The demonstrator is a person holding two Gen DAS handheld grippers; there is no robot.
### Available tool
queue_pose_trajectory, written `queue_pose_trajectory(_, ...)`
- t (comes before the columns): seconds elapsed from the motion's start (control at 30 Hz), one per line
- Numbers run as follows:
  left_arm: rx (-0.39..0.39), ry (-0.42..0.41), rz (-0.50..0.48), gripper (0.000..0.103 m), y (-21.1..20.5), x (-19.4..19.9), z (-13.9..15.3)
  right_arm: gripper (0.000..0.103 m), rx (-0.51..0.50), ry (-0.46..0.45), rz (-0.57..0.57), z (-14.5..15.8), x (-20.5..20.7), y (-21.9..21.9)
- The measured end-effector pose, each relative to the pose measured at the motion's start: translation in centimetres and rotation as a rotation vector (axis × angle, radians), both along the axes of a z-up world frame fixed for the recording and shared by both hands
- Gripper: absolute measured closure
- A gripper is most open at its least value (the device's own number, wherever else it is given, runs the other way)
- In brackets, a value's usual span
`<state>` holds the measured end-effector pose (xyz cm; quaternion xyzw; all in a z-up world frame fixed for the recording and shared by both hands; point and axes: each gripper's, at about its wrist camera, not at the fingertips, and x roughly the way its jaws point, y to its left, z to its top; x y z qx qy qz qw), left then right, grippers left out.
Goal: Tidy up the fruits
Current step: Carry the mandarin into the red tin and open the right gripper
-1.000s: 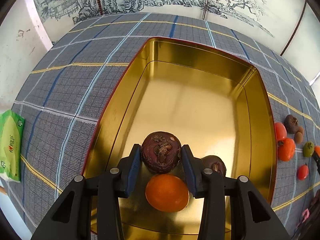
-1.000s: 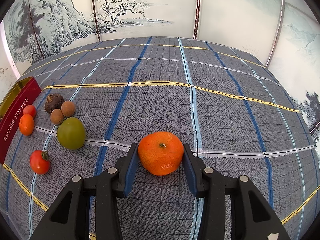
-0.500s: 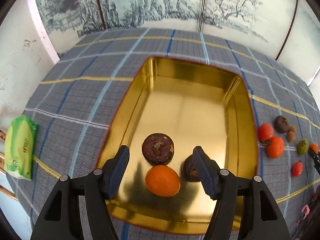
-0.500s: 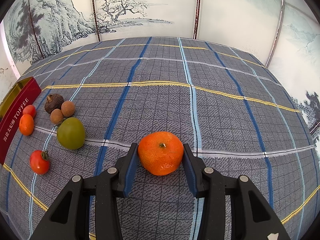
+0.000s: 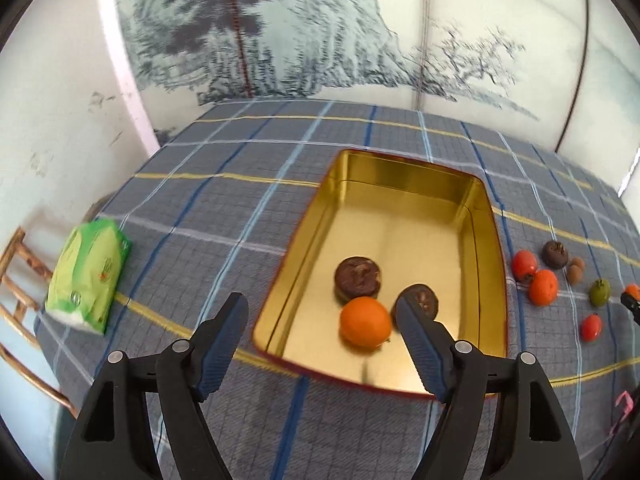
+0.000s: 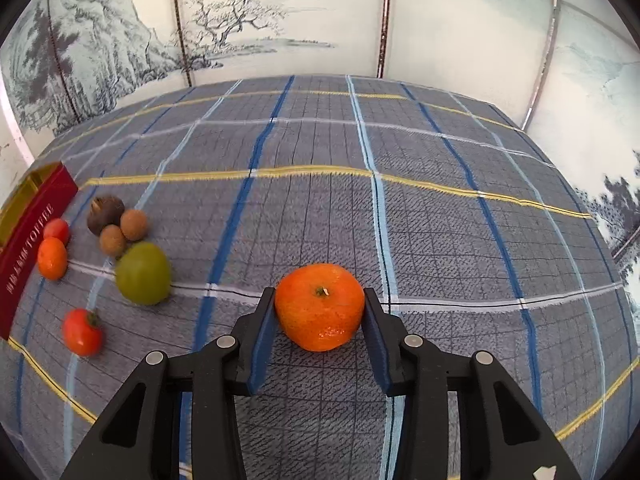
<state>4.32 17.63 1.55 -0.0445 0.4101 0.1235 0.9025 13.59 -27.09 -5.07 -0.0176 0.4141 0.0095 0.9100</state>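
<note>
The gold tin (image 5: 484, 248) with a red outer wall (image 6: 36, 236) holds two dark brown fruits (image 5: 357, 277) (image 5: 420, 300) and an orange (image 5: 365, 322). My left gripper (image 5: 324, 312) is open and empty, raised above the tin's near left corner. My right gripper (image 6: 319, 312) is shut on a tangerine (image 6: 319, 306) just above the cloth. Loose fruits lie right of the tin: a green fruit (image 6: 142, 273), a tomato (image 6: 82, 332), two small brown fruits (image 6: 133, 224), a dark fruit (image 6: 105, 209), a small orange (image 6: 52, 258) and a red fruit (image 6: 57, 230).
A blue plaid cloth (image 6: 440, 220) covers the table. A green tissue pack (image 5: 90, 276) lies at the table's left edge, with a wooden chair (image 5: 16, 280) beyond it. Painted screens (image 6: 280, 20) stand behind the table.
My left gripper let go of the dark brown fruit in the tin, opened wide and pulled up and back to the left. My right gripper lifted slightly with the tangerine.
</note>
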Motion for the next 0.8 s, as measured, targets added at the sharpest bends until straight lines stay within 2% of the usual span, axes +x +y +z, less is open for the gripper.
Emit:
queue_pose_trajectory(0.07,-0.01,-0.009,0.014,0.024,0.7,-0.8,-0.2,0.065,0.01,-0.019,0.004,1.3,-0.4,0.5)
queue_pose_trajectory(0.17,-0.026,-0.008,0.041,0.023,1.7,-1.5,-0.5,0.065,0.017,-0.043,0.071,3.2,-1.0,2.9)
queue_pose_trajectory(0.37,-0.033,0.004,0.104,0.023,3.8,-2.5,-1.1,0.065,0.04,-0.069,0.311,5.8,-2.1,12.1)
queue_pose_trajectory(0.47,-0.037,0.014,0.14,0.023,5.0,-3.1,-1.4,0.065,0.053,-0.045,0.466,6.0,-2.7,18.1)
queue_pose_trajectory(0.6,-0.047,0.02,0.186,0.023,6.8,-4.2,-1.7,0.065,0.04,-0.016,0.609,5.6,-3.4,24.6)
queue_pose_trajectory(0.8,-0.059,0.023,0.254,0.023,9.5,-5.9,-1.9,0.065,-0.037,0.036,0.749,3.9,-4.4,32.0)
